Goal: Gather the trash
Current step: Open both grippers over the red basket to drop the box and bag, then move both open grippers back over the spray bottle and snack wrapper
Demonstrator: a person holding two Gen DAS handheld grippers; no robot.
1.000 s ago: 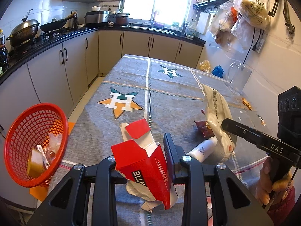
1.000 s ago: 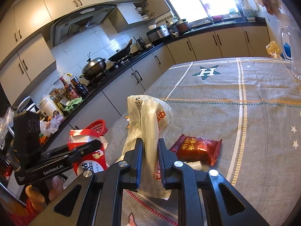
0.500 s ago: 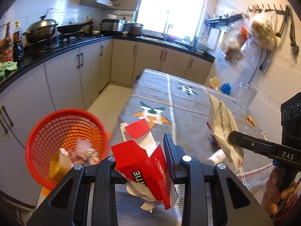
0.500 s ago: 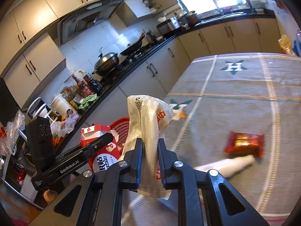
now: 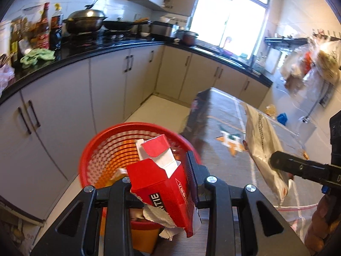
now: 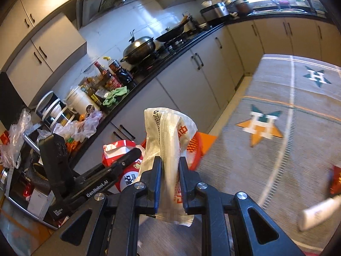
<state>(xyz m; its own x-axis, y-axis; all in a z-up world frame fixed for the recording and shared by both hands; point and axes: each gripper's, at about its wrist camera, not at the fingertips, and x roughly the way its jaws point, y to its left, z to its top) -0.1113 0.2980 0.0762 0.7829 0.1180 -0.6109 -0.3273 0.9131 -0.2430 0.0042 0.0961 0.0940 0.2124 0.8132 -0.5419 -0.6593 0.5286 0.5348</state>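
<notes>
My left gripper (image 5: 158, 168) is shut on a torn red carton (image 5: 162, 183) and holds it over the red mesh basket (image 5: 102, 149), which stands on the floor beside the table. The carton also shows in the right wrist view (image 6: 119, 155). My right gripper (image 6: 169, 164) is shut on a crumpled white plastic bag (image 6: 170, 140), held upright above the table's edge; the bag shows in the left wrist view (image 5: 264, 149) to the right. The basket's rim (image 6: 196, 147) peeks out behind the bag.
A grey star-patterned tablecloth (image 6: 277, 149) covers the table. A red snack packet (image 6: 335, 181) and a white tube (image 6: 317, 211) lie on it at right. Kitchen cabinets (image 5: 64, 111) and a counter with pans run along the left.
Both grippers swung left, away from the table's middle. The carton is now over the basket. The bag has come near the table's left edge. Both grips are unchanged.
</notes>
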